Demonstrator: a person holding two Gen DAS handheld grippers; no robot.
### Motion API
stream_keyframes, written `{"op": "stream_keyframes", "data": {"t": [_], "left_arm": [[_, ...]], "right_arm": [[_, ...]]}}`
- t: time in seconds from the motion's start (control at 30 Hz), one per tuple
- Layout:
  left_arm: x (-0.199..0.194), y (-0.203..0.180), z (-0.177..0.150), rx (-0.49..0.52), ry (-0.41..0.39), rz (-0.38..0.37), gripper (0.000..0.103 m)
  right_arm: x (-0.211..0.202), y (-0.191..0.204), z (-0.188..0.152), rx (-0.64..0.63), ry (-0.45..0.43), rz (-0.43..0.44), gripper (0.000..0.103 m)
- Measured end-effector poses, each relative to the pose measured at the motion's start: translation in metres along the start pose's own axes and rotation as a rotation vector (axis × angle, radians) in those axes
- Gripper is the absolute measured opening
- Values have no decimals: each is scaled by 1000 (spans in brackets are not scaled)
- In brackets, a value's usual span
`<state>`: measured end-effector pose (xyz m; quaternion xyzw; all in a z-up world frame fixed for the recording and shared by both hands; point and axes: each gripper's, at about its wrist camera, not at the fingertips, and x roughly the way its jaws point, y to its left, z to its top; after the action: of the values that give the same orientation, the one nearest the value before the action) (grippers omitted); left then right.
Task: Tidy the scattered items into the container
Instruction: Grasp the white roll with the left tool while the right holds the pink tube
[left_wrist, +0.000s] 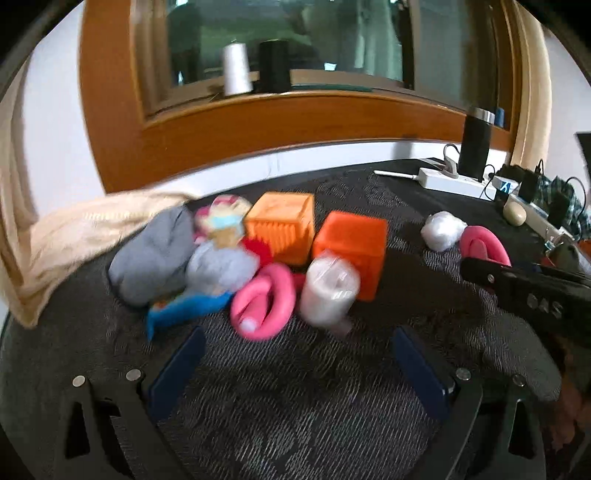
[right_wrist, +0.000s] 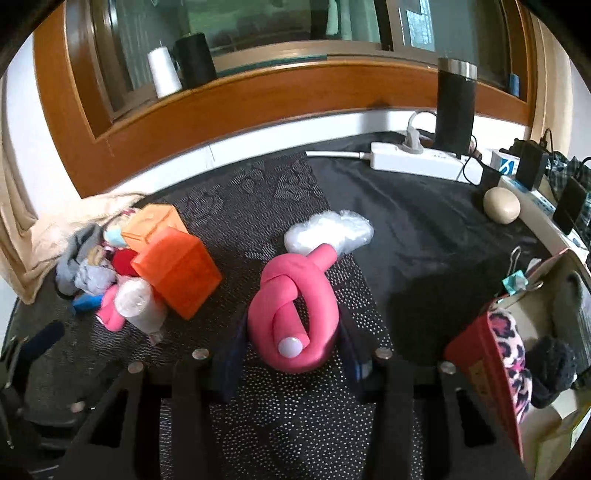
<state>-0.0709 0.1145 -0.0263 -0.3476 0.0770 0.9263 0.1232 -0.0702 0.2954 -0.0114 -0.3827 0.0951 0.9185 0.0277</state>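
Observation:
My left gripper (left_wrist: 299, 354) is open and empty above the dark mat, just short of a heap: a knotted pink foam tube (left_wrist: 264, 304), a white plastic-wrapped roll (left_wrist: 328, 291), two orange boxes (left_wrist: 351, 245), grey socks (left_wrist: 155, 254) and a blue item (left_wrist: 184, 312). My right gripper (right_wrist: 291, 339) is shut on a second knotted pink foam tube (right_wrist: 291, 306); that gripper shows as a black arm in the left wrist view (left_wrist: 532, 291). A white plastic wad (right_wrist: 328, 232) lies just beyond the tube. The container (right_wrist: 491, 354), red-edged, stands at right and holds a leopard-print item and a dark sock.
A cream cloth (left_wrist: 74, 232) drapes over the table's left edge. At the back right are a white power strip (right_wrist: 417, 160), a black flask (right_wrist: 454, 110), a beige oval object (right_wrist: 502, 205), chargers and cables. A wooden window frame runs behind the table.

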Motion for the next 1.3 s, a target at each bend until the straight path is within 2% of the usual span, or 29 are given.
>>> {"op": "stream_keyframes", "data": {"t": [0.2, 0.33, 0.37, 0.4, 0.43, 0.47, 0.5, 0.57, 0.67, 0.9, 1.13, 1.3], "left_arm": [[21, -20, 26, 51, 2, -26, 103], [33, -28, 27, 82, 11, -44, 99], [36, -30, 26, 88, 15, -46, 92], [40, -30, 24, 93, 27, -41, 81], [44, -30, 23, 91, 43, -35, 79], [42, -28, 24, 83, 33, -26, 72], [43, -27, 25, 80, 33, -37, 56], [46, -25, 25, 72, 45, -56, 53], [47, -24, 24, 71, 57, -67, 40], [32, -17, 18, 36, 48, -69, 38], [-6, 1, 16, -67, 3, -104, 38], [-36, -4, 17, -75, -41, -126, 38]], "right_arm": [[-9, -5, 2, 35, -21, 22, 49], [-17, -10, 4, 57, -46, 37, 49], [-18, -11, 5, 60, -50, 39, 49], [-20, -11, 4, 62, -53, 41, 49], [-21, -11, 4, 63, -55, 43, 49], [-21, -10, 4, 63, -57, 44, 49], [-21, -10, 4, 62, -57, 45, 49], [-21, -9, 4, 58, -56, 45, 49], [-20, -10, 4, 60, -54, 41, 49], [-20, -12, 4, 68, -64, 39, 49], [-26, -15, 5, 85, -93, 46, 49], [-32, -18, 6, 104, -126, 41, 49]]}}
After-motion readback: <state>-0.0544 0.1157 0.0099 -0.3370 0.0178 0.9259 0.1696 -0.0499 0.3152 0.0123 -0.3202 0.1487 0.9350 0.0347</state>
